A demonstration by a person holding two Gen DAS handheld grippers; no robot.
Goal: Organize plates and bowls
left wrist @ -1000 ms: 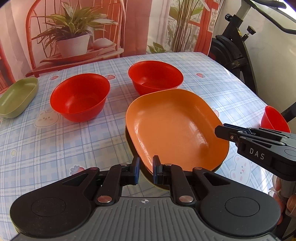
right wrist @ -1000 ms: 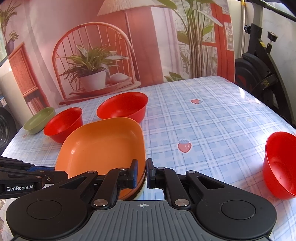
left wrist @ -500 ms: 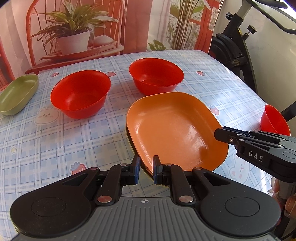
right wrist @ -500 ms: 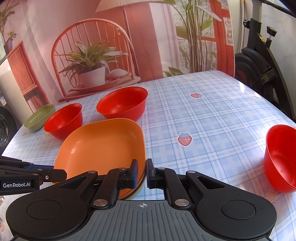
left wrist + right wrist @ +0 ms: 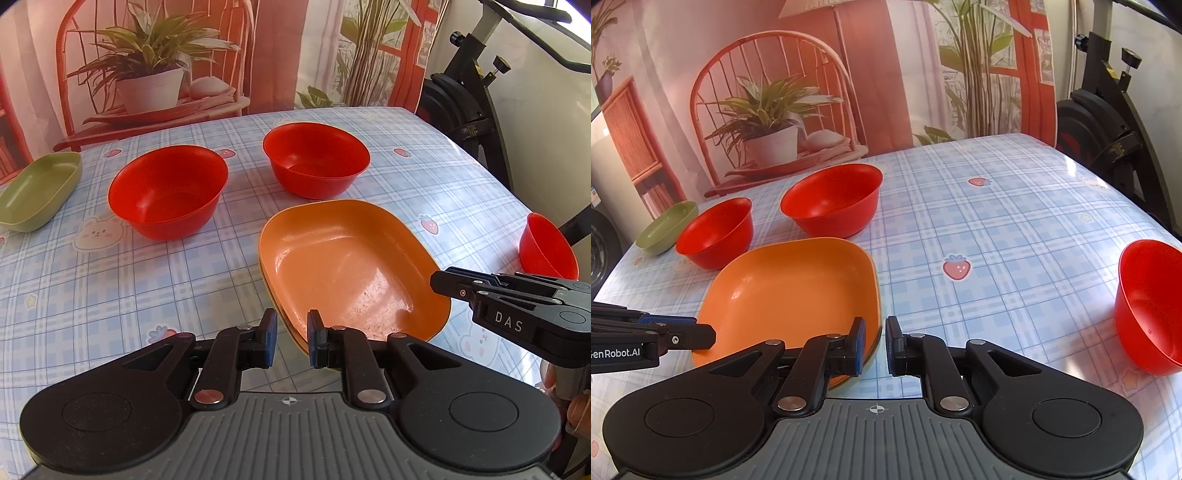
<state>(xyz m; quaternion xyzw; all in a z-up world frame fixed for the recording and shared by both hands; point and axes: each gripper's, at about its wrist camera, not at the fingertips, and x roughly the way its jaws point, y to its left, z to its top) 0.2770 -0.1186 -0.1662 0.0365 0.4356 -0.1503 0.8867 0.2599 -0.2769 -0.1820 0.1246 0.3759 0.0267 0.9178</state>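
An orange plate [image 5: 351, 269] lies on the checked tablecloth, seemingly on another plate of the same shape; it also shows in the right wrist view [image 5: 798, 291]. My left gripper [image 5: 291, 339] is open, its fingers on either side of the plate's near rim without touching it. My right gripper [image 5: 875, 345] is open a little at the plate's right corner, apart from the rim. Two red bowls [image 5: 168, 190] [image 5: 316, 158] stand behind the plate. A third red bowl [image 5: 1148, 306] stands at the right edge. A green dish [image 5: 37, 190] is far left.
The table [image 5: 997, 221] ends at a printed backdrop behind. An exercise bike [image 5: 476, 107] stands past the right edge. The right gripper shows in the left wrist view [image 5: 439, 284], and the left gripper in the right wrist view [image 5: 705, 338].
Both grippers have drawn back a little from the orange plate and their fingers have opened wider. The plate stays flat on the table.
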